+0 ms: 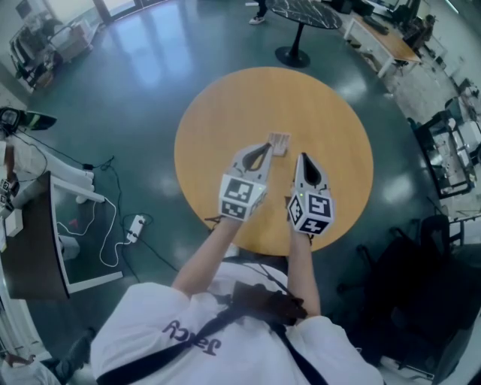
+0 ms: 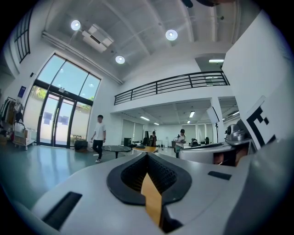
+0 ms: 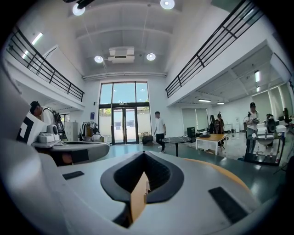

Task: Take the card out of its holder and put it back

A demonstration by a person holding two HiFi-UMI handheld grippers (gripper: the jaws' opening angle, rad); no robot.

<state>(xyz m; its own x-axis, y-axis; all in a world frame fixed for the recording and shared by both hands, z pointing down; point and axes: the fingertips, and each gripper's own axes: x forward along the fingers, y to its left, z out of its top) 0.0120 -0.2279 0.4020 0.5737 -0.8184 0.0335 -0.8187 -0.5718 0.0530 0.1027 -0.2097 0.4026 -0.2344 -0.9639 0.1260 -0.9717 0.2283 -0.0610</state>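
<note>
A small pale card holder lies on the round wooden table, past its middle. My left gripper hangs over the table with its tip right beside the holder's left edge; I cannot tell whether they touch. Its jaws are shut with nothing between them in the left gripper view. My right gripper hovers a little to the right of the holder and nearer to me, also shut and holding nothing. No card can be told apart from the holder.
A dark round table and a long desk stand beyond the wooden one. Cables and a power strip lie on the floor at the left. A person walks in the hall; others stand by a desk.
</note>
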